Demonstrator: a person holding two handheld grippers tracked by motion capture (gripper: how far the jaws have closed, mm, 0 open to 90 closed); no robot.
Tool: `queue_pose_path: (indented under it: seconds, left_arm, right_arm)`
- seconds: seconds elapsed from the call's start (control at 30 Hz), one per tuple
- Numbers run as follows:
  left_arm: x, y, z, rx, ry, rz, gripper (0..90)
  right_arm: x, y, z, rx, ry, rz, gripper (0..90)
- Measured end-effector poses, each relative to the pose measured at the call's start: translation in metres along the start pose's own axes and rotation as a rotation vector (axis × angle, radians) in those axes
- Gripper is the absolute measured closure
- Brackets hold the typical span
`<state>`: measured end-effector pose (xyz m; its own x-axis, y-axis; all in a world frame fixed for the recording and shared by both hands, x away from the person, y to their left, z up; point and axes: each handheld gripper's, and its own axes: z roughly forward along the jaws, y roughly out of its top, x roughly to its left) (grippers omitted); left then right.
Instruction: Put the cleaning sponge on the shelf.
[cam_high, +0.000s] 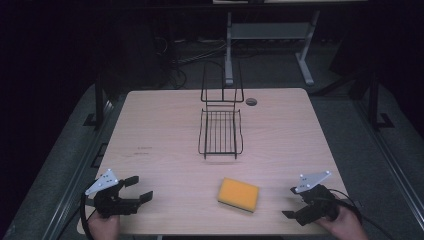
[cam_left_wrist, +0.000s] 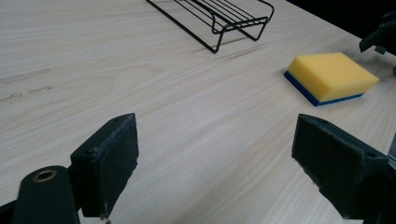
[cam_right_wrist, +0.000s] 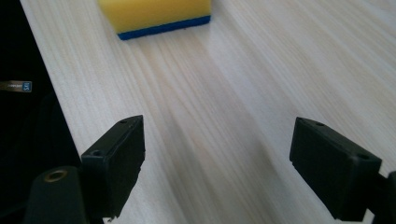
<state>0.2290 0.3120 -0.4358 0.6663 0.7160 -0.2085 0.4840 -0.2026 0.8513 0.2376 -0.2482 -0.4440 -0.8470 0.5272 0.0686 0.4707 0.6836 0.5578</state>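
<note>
On table (cam_high: 165, 135), sponge (cam_high: 238, 194) between left claw (cam_high: 139, 189) and right claw (cam_high: 291, 202), both spread, empty.

Black hand-held gripper (cam_high: 140, 189), grey three-cornered plate (cam_high: 101, 181), black cable (cam_high: 84, 216)

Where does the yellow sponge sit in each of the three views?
High view: sponge lies low, just right of centre, in front of the wire rack.
Left gripper view: sponge at right, upper middle, below the rack.
Right gripper view: sponge at the top edge, left of centre.
Shared landmark: its blue underside.
</note>
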Motion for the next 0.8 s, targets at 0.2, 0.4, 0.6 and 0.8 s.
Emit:
queue_pose_path:
  seconds: [0.2,0.4,0.6,0.8]
  left_arm:
    - [-0.001,0.000,0.001,0.001,-0.004,-0.002,14.1]
    - [-0.001,0.000,0.002,0.005,-0.003,0.002,14.1]
    - [-0.001,0.001,0.002,0.005,-0.002,0.001,14.0]
    - [-0.001,0.001,0.002,0.004,-0.005,0.004,14.0]
  right_arm:
    - [0.005,0.004,0.001,0.000,0.004,-0.012,17.7]
    - [0.007,0.007,0.004,0.003,0.010,-0.025,17.7]
    - [0.009,0.010,0.006,0.011,0.017,-0.041,17.7]
    - [0.011,0.013,0.007,0.010,0.020,-0.050,17.7]
